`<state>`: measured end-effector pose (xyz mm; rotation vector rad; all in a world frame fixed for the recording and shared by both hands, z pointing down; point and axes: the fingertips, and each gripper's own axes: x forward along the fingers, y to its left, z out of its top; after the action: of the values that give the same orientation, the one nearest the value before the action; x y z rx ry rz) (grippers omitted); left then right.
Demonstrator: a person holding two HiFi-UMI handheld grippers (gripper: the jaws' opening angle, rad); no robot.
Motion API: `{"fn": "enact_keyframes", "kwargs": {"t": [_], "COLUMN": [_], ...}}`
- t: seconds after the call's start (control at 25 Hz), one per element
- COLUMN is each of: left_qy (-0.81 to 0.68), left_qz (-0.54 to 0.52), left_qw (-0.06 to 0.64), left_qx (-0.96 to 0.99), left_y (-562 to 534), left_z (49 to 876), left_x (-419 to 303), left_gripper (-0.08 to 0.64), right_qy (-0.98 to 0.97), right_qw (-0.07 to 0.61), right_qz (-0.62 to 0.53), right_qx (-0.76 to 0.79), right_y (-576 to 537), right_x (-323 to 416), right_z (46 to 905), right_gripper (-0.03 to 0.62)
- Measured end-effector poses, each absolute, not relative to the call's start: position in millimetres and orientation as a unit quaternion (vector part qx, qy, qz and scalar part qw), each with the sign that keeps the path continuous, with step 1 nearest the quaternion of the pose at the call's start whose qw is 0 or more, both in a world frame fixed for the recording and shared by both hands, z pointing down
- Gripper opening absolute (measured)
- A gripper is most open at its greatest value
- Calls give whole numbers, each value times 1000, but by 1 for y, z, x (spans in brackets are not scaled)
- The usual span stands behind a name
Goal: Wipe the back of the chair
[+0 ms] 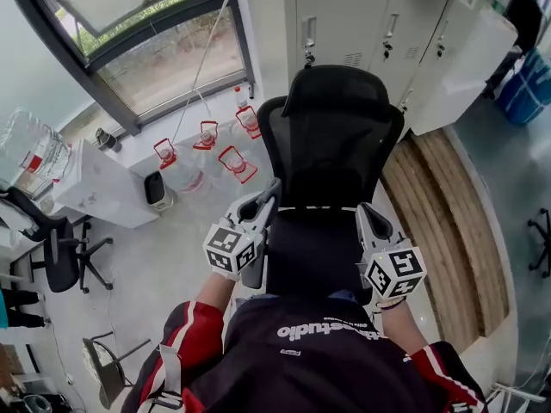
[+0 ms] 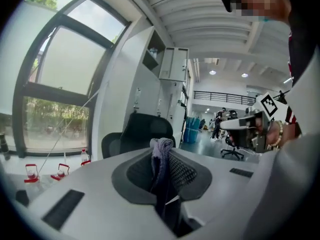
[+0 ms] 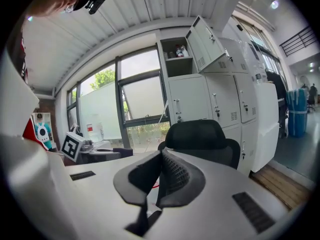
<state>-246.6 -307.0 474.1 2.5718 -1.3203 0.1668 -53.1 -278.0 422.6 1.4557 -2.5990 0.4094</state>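
So, left tool (image 1: pixel 269 194) at 7 o'clock is clamped on a purplish-grey cloth (image 2: pixel 161 151), right tool (image 1: pixel 368 215) at 5 o'clock is pinched closed, empty. Black mesh office chair (image 1: pixel 331 157) sits just beyond both, at 12; lockers (image 1: pixel 362 15) behind it.

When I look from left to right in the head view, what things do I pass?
big clear water bottle → red-handled jugs → black chair → wooden floor strip → blue bins
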Motion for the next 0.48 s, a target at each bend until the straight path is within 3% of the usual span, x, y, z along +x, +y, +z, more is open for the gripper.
{"fn": "enact_keyframes", "kwargs": {"t": [0.48], "left_qy": [-461], "left_qz": [-14], "left_qw": [168], "left_qx": [871], "left_y": [-285], "left_z": [425], "left_x": [-135], "left_gripper": [64], "right_qy": [-886], "right_qw": [39], "right_qz": [140], "right_qx": [440], "right_y": [-288], "right_x": [35], "right_z": [411], "right_gripper": [15]}}
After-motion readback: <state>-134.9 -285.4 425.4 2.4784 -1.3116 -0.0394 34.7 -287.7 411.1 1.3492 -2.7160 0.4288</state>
